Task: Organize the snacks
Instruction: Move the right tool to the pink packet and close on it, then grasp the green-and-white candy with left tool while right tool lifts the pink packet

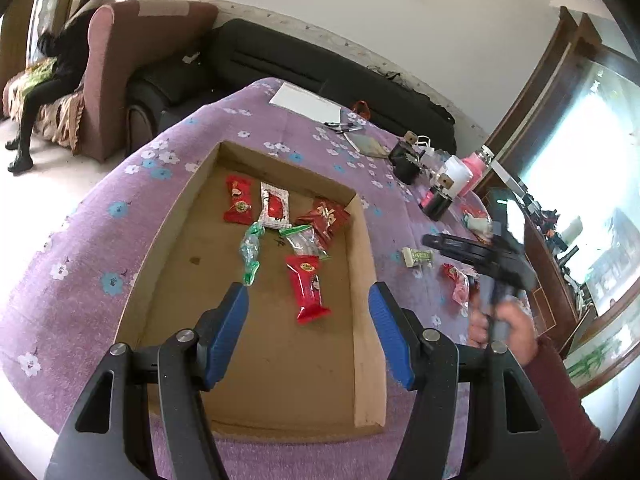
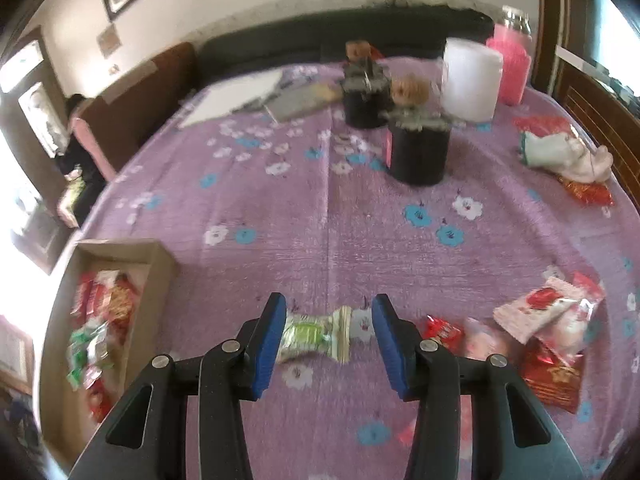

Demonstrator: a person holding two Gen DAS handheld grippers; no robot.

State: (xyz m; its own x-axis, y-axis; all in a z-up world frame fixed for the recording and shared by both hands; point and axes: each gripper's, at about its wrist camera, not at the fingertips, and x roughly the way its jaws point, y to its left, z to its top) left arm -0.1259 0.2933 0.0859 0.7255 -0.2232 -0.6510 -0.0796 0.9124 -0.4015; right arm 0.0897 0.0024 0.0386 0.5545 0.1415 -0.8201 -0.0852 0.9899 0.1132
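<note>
Snacks partly sorted: several in the cardboard box (image 1: 362, 280), others loose on the purple flowered table (image 2: 304, 216).

My left gripper (image 1: 308, 312) hangs over the open box with its jaws wide and nothing between them; below lie red packets, a white-and-red one and green-wrapped sweets. My right gripper (image 2: 329, 332) is low over the table, jaws spread wide on either side of a green-and-white candy (image 2: 316, 334) that lies flat on the cloth; whether the left pad touches it I cannot tell. Right of it sit a small red candy (image 2: 442, 332) and a pile of pink and red packets (image 2: 548, 320). Two black canisters (image 2: 418, 152) stand farther back.
</note>
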